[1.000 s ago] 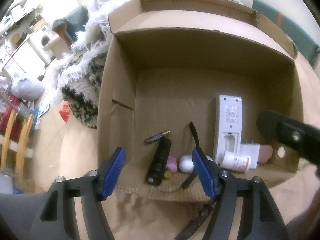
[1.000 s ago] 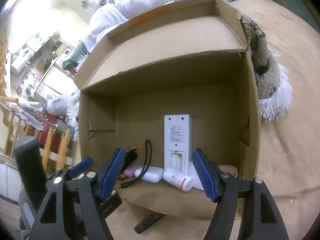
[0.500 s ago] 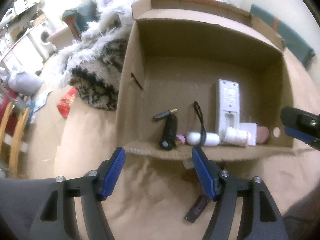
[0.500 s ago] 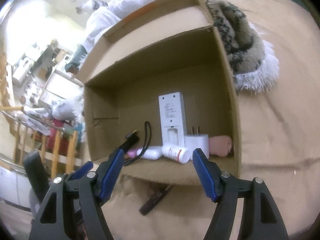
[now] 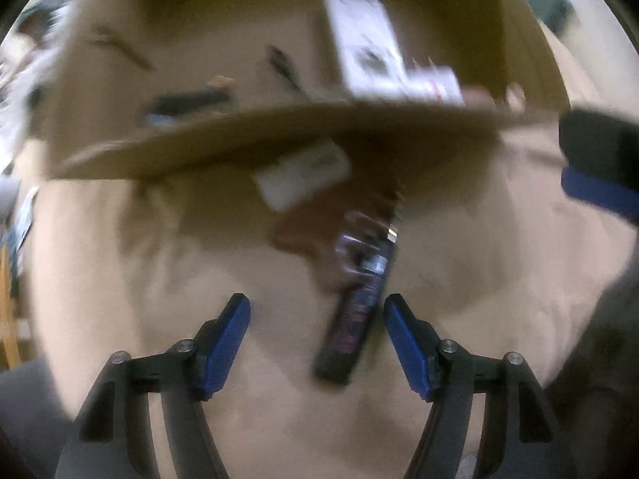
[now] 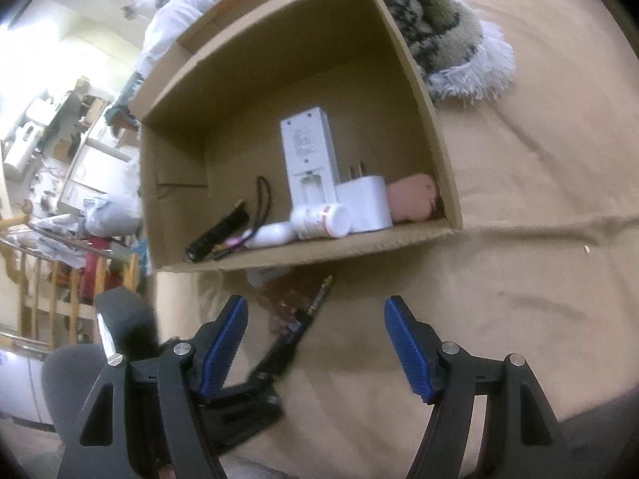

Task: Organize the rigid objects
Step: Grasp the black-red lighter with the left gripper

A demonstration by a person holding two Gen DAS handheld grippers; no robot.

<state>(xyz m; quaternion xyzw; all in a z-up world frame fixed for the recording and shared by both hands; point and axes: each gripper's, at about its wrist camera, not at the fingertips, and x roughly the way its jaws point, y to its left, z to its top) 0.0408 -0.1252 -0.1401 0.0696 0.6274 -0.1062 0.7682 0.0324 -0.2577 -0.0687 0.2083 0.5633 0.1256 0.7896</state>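
Note:
A cardboard box (image 6: 443,183) lies on a tan blanket; its near wall (image 5: 279,135) shows in the left wrist view. Inside are a white remote (image 6: 309,159), a white charger (image 6: 365,203), a small white bottle (image 6: 319,221), a pink object (image 6: 411,197) and a black flashlight (image 6: 217,233). In front of the box a dark slim bar-shaped object (image 5: 355,311) lies on the blanket, also in the right wrist view (image 6: 307,311). A small white item (image 5: 303,175) lies under the box's edge. My left gripper (image 5: 317,343) is open, low over the dark object, which lies between its fingers. My right gripper (image 6: 315,343) is open and empty.
A furry black-and-white blanket (image 6: 439,36) lies behind the box on the right. White bedding (image 6: 171,20) is at the back left. A cluttered room with a wooden railing (image 6: 28,291) lies off to the left. The left view is motion-blurred.
Both grippers have drawn back from the box and dropped toward the blanket. My left gripper now straddles the dark object in front of the box.

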